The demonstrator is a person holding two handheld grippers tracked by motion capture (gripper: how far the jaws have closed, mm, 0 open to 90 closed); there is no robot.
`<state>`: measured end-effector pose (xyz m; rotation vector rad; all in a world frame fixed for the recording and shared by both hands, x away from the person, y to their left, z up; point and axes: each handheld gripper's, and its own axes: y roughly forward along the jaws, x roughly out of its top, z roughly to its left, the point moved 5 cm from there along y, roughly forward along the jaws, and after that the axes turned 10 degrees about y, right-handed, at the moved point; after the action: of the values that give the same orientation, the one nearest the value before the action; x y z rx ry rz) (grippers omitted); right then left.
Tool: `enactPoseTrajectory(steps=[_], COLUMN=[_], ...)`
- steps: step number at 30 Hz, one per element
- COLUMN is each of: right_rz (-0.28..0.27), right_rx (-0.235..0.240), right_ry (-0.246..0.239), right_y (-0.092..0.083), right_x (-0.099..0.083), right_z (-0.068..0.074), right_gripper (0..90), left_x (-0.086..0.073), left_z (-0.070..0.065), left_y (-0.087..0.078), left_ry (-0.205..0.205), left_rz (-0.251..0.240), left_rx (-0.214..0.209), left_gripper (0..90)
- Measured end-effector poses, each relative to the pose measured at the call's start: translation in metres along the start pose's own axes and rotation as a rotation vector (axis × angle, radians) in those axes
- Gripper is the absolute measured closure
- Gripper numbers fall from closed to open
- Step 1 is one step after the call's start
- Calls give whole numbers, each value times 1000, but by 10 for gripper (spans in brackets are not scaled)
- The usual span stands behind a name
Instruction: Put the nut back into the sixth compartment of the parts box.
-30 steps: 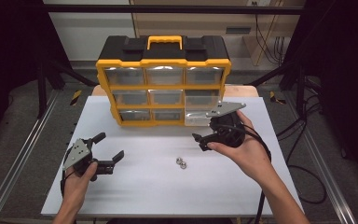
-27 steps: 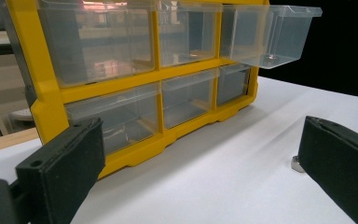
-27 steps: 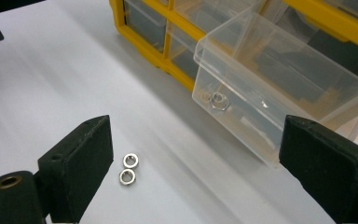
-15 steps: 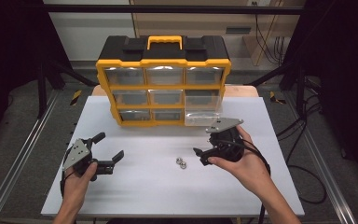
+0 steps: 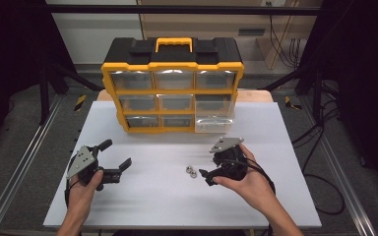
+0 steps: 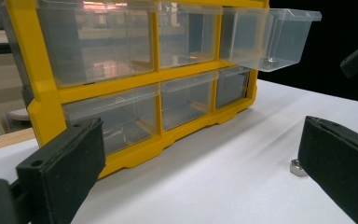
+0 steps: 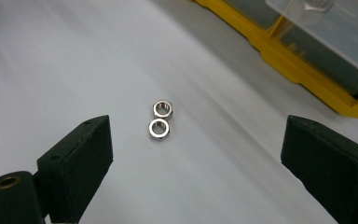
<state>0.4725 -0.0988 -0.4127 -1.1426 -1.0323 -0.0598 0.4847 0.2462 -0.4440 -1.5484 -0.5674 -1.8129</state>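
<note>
High view — two small silver hex nuts (image 5: pixel 192 171) lie touching on the white surface (image 5: pixel 167 196), just left of the right gripper (image 5: pixel 207 178); left gripper (image 5: pixel 115 156) well apart.
Left gripper view — fingers wide open, empty, facing the yellow-framed drawer organiser (image 6: pixel 135 79).
Right gripper view — fingers wide open, empty, nuts (image 7: pixel 161 120) ahead between them.

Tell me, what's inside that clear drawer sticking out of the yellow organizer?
The pulled-out drawer of the organizer holds one small metal piece, likely a nut, on its floor. The rest looks bare, though glare on the clear walls and the drawer's inner part inside the frame hide some of it.
</note>
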Motion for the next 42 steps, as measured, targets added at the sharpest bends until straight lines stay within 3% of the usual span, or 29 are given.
enactPoseTrajectory(steps=[2,4,9,12,13,15,19,27,33,36,38,41,42], right_rz=[11,17,50,57,63,70,78,104,123,127,139,168,154], right_rx=[-4,7,12,23,17,19,20,14,16,22,21,15,20], right_ry=[-8,-5,-11,17,-8,14,-1,8,-27,-19,-4,-19,-20], right_y=[5,10,24,30,32,36,43,53,55,56,57,58,59], right_x=[-3,-6,-12,-14,-15,-15,-15,-12,-9,-8,-7,-7,-6], right_z=[2,4,8,12,11,14,14,15,11,11,12,11,10], right_gripper=[94,94,93,93,93,93,89,86,82,77,76,74,72], left_x=[1,1,1,1,1,2,3,3,3,2,2,2,2], left_z=[-1,-2,-3,-3,-3,-2,0,4,6,6,6,6,6], left_y=[0,0,1,1,2,0,-2,-4,-3,-3,-3,-3,-3], left_ry=[27,7,20,7,6,1,4,-5,-8,-7,-5,-6,-6], left_rz=[11,-4,3,-3,-3,-7,-14,-20,-23,-20,-21,-19,-20], left_rx=[-1,-7,-12,-16,-15,-10,-4,8,9,7,6,6,6], left_gripper=[8,8,8,8,8,8,8,8,8,8,8,8,8])
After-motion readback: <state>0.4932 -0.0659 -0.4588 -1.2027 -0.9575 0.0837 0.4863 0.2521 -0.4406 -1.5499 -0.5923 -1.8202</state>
